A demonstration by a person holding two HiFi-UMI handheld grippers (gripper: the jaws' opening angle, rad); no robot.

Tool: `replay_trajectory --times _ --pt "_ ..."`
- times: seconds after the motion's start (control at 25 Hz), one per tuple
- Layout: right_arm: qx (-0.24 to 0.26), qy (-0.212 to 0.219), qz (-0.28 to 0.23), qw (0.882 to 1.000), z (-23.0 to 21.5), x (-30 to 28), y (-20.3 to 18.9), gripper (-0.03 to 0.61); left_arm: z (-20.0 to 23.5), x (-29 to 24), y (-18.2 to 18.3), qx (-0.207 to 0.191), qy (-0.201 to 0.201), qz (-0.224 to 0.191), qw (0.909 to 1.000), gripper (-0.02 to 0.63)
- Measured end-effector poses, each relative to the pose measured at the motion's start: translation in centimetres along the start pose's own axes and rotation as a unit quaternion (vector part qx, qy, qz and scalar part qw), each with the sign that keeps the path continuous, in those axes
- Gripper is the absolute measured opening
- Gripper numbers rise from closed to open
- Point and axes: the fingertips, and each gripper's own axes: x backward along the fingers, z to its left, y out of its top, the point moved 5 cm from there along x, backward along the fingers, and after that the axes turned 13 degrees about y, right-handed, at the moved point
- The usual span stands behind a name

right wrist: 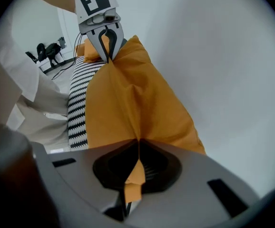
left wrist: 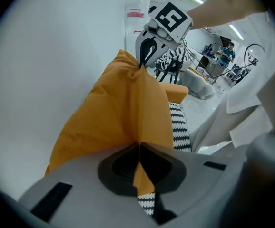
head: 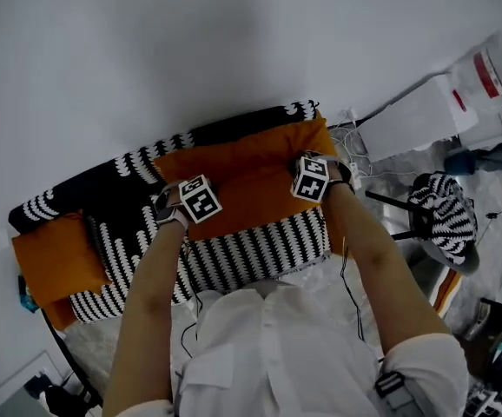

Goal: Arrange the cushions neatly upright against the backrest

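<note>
1. Left gripper view: the left hand-held gripper (left wrist: 138, 163) is clamped on a pinch of fabric at one top corner of the orange cushion (left wrist: 123, 108). Cloth pokes through between its closed jaws.
2. The right hand-held gripper (right wrist: 137, 167) is clamped the same way on the other top corner, so the cushion hangs between the two, stretched along its upper edge.
3. In the head view the cushion is over the striped sofa (head: 260, 250), broad face towards the backrest (head: 234, 129) and near the white wall (head: 190, 50). I cannot tell whether its lower edge rests on the seat.
4. A second cushion (head: 56, 254), also orange, lies flatter at the sofa's left end, well apart from the held one.
5. Step in hand, as I judge it: placing the first cushion upright against the backrest, with both grips on.
6. The next move probably calls for:
   - lowering the bottom edge onto the seat;
   - leaning the top back until the backrest carries it;
   - keeping both corners level so it does not twist.
7. Only then should the jaws let go. The soft filling may slump forward if they release early. The second cushion would be next.
</note>
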Motion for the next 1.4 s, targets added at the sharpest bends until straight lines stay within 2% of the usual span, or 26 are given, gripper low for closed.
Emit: replay_trajectory --times 0.12,0.32,0.48,0.68,0.84,1.0,1.04,1.08,1.12,1.24,1.4 --pt "0.005 -0.011 0.007 1.000 -2.2 -1.1 -1.5 0.015 1.0 -2.3 1.3 0.008 0.021 -0.001 0.9997 0.023" --pt "0.015 -0.022 0.018 0.999 -4.2 -4.7 -1.9 0.015 2.7 -5.7 0.6 0.031 0.039 0.009 0.9987 0.025" --pt "0.015 -0.012 0.044 0.999 -3.5 -7.4 -3.2 0.017 0.8 -8.0 -0.1 0.048 0.023 0.021 0.9984 0.025" --pt "0.010 -0.026 0.065 0.998 -4.6 -8.3 -4.2 0.017 0.2 -9.7 0.6 0.051 0.031 0.015 0.9981 0.025" --pt "-0.005 -0.019 0.074 0.997 -4.4 -8.8 -5.1 0.021 -0.3 -10.7 0.8 0.050 0.040 0.018 0.9978 0.026" --pt "-0.013 -0.006 0.079 0.997 -3.3 -9.2 -5.6 0.056 0.0 -10.6 0.8 0.079 0.042 0.001 0.9960 0.057" --pt "-0.019 -0.008 0.074 0.997 -3.1 -9.1 -5.5 0.070 0.1 -10.3 0.8 0.091 0.037 -0.008 0.9952 0.086" --pt "-0.028 -0.012 0.065 0.997 -3.1 -9.0 -5.2 0.033 0.2 -9.9 0.9 0.099 0.032 -0.015 0.9944 0.130" --pt "-0.037 -0.016 0.054 0.998 -3.3 -8.8 -4.9 0.029 0.5 -9.6 0.9 0.104 0.031 -0.018 0.9939 0.149" --pt "-0.066 -0.024 0.015 0.997 -4.5 -7.3 -3.7 0.039 1.5 -8.6 1.6 0.127 0.046 -0.032 0.9903 0.144" --pt "-0.132 -0.039 -0.063 0.989 -4.4 -4.6 -2.4 0.049 1.5 -6.3 2.2 0.202 0.061 -0.083 0.9740 0.123"
